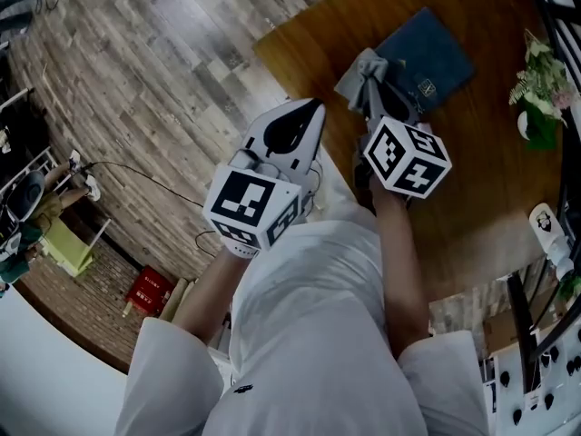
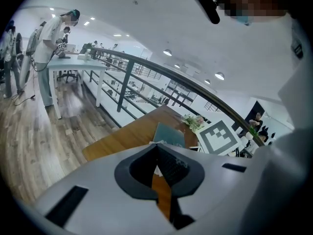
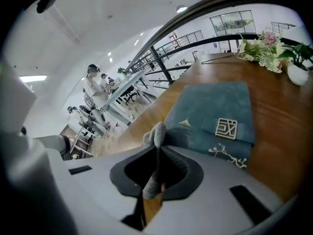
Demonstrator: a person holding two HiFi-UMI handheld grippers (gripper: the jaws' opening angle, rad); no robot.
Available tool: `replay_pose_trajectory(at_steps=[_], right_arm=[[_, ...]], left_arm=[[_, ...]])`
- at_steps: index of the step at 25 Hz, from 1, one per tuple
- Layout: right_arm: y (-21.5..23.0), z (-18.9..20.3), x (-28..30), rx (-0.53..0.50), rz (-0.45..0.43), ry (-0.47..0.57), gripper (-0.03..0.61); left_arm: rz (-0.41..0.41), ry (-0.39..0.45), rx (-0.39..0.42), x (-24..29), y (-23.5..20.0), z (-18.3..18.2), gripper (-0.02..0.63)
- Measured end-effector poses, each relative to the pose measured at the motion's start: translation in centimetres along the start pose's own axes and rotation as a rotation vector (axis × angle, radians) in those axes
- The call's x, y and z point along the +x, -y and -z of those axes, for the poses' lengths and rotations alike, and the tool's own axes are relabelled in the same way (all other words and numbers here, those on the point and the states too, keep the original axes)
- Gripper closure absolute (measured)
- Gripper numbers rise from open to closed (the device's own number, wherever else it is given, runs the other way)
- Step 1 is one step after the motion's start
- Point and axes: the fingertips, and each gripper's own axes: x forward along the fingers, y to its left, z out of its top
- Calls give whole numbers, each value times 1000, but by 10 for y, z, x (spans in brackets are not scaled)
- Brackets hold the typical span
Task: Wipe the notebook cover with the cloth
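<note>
Asking: what does the right gripper (image 1: 379,94) hold, and where is the notebook (image 1: 427,57)?
Answering: its jaws are clamped on a grey cloth (image 1: 357,73), bunched against the near left corner of the blue notebook. The notebook lies flat on a wooden table (image 1: 472,207), with flowers (image 1: 542,80) near its right edge.
Asking: and the left gripper (image 1: 307,121)?
Answering: its jaws are pressed together with nothing between them, just beside the table's edge.
</note>
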Motion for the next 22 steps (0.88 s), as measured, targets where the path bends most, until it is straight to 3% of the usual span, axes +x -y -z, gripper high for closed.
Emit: replay_pose_trajectory(at_steps=[12, 22], right_arm=[[28, 6, -23, 46, 72, 5, 546], [56, 12, -46, 16, 126, 20, 546]], left_arm=[[43, -42, 33, 9, 10, 6, 595], [101, -72, 87, 24, 33, 0, 594]])
